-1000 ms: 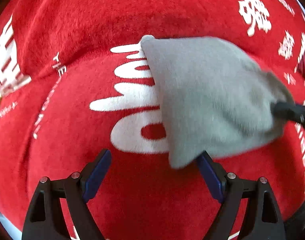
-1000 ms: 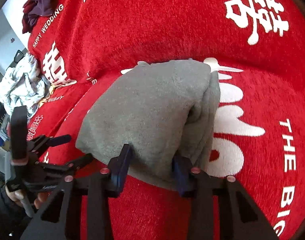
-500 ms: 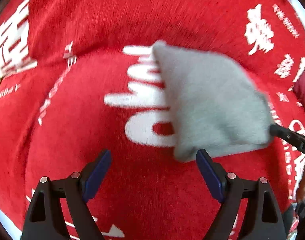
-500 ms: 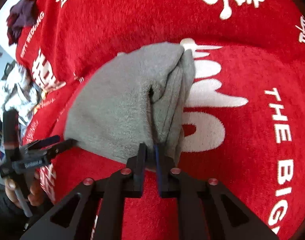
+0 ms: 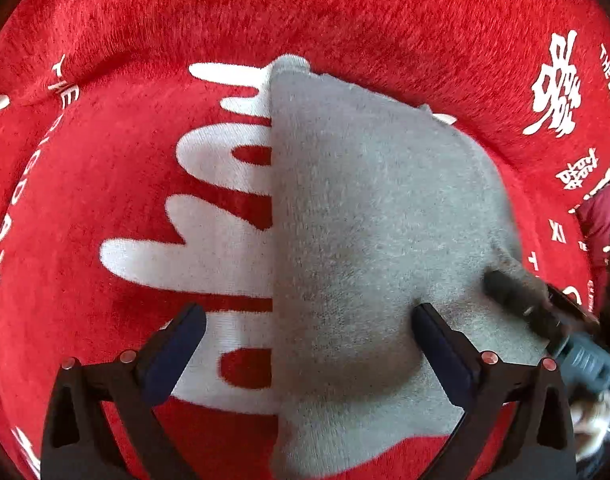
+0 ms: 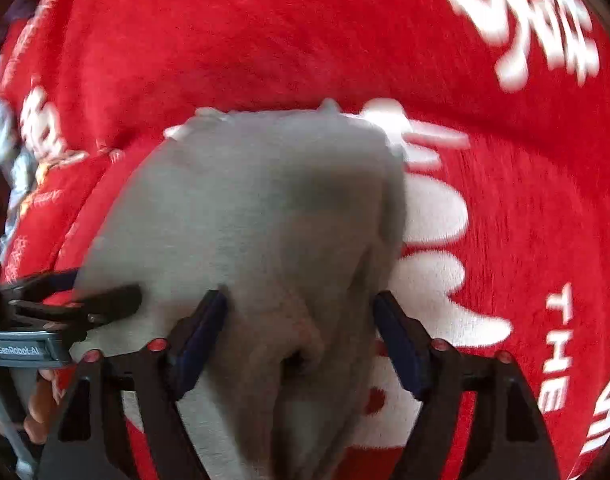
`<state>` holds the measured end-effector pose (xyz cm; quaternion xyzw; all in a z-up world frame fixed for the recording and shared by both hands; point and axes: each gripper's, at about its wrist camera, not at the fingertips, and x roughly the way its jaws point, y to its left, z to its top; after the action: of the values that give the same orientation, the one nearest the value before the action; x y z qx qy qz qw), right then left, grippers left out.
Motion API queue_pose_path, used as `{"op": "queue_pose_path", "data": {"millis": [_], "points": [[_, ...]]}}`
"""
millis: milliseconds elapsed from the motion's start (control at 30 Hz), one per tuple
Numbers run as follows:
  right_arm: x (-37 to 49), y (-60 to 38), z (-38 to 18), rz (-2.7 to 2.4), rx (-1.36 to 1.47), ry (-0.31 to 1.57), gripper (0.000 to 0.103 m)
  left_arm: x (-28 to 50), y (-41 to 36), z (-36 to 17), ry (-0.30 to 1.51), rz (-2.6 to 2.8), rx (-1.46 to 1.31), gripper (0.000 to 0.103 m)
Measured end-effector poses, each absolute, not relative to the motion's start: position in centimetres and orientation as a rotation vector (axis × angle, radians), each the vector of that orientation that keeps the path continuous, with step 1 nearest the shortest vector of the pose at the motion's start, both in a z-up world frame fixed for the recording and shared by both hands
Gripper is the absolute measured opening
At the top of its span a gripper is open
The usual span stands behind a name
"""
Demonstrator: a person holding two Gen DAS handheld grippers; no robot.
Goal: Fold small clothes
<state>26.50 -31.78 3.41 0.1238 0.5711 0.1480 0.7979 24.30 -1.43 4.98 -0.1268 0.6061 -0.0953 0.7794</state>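
Note:
A small grey garment [image 5: 377, 220], folded, lies on a red blanket [image 5: 105, 184] with white lettering. My left gripper [image 5: 305, 316] hangs low over the garment's straight left edge. Its jaws are opening and stand very wide, the right finger over the cloth and the left one over the blanket, neither pinching anything. In the right wrist view the grey garment [image 6: 273, 208] bunches up between the fingers of my right gripper [image 6: 299, 300], whose jaws are opening and stand off the fold. The left gripper [image 6: 85, 304] shows at that view's left edge, over the cloth.
A pile of light clothes [image 6: 1, 140] lies past the blanket's left side, and a dark red cloth [image 5: 609, 208] shows at the right edge. A person's hands [image 6: 37, 408] hold the gripper handles. The red blanket [image 6: 505, 200] stretches beyond and right of the garment.
The right gripper, shut on the garment's fold half a second ago, has let go and spread its jaws. Both grippers have come down closer to the cloth, and the left jaws have widened.

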Motion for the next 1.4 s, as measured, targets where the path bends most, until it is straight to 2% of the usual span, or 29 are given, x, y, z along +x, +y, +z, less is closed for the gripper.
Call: {"op": "queue_pose_path", "data": {"millis": [133, 300, 400, 467, 500, 533, 567, 600, 633, 700, 767, 900, 1200, 1400], "points": [[25.3, -36.9, 5.6, 0.273, 0.392, 1.127, 0.083, 25.0, 1.2, 7.8, 1.183, -0.178, -0.291, 0.103], [26.8, -38.2, 4.1, 0.325, 0.528, 1.188, 0.084, 28.5, 0.2, 3.7, 1.355, -0.229, -0.370, 0.103], [28.3, -35.7, 1.0, 0.386, 0.564, 1.294, 0.084, 28.7, -1.6, 2.4, 1.358, -0.245, -0.399, 0.103], [28.8, -35.3, 0.4, 0.375, 0.595, 1.267, 0.085, 28.7, -2.7, 2.2, 1.333, -0.237, -0.376, 0.103], [29.2, -34.8, 0.4, 0.371, 0.593, 1.237, 0.085, 28.9, -3.3, 2.2, 1.328, -0.246, -0.359, 0.098], [29.5, -34.4, 0.2, 0.381, 0.598, 1.246, 0.084, 28.9, -4.0, 2.4, 1.324, -0.272, -0.344, 0.087], [29.7, -33.7, 0.1, 0.384, 0.583, 1.249, 0.078, 29.2, -4.7, 2.6, 1.316, -0.327, -0.332, 0.068], [29.9, -33.0, 0.2, 0.384, 0.539, 1.249, 0.069, 29.2, -5.1, 3.1, 1.305, -0.318, -0.298, 0.061], [29.9, -32.0, 0.5, 0.386, 0.471, 1.248, 0.065, 29.1, -5.3, 3.5, 1.298, -0.323, -0.274, 0.058], [29.7, -31.5, 1.4, 0.396, 0.434, 1.220, 0.047, 28.8, -5.5, 4.2, 1.280, -0.326, -0.240, 0.045], [29.2, -31.0, 2.9, 0.393, 0.395, 1.182, 0.044, 28.4, -5.3, 5.0, 1.273, -0.328, -0.239, 0.041], [27.4, -29.2, 6.3, 0.392, 0.295, 1.122, 0.043, 26.8, -5.0, 7.3, 1.240, -0.321, -0.195, 0.041], [21.2, -27.3, 14.0, 0.444, 0.274, 1.032, 0.042, 19.3, -2.2, 14.2, 1.152, -0.353, -0.170, 0.041], [14.2, -24.6, 16.6, 0.487, 0.230, 1.026, 0.042, 12.3, 0.6, 15.4, 1.145, -0.341, -0.144, 0.041]]}}
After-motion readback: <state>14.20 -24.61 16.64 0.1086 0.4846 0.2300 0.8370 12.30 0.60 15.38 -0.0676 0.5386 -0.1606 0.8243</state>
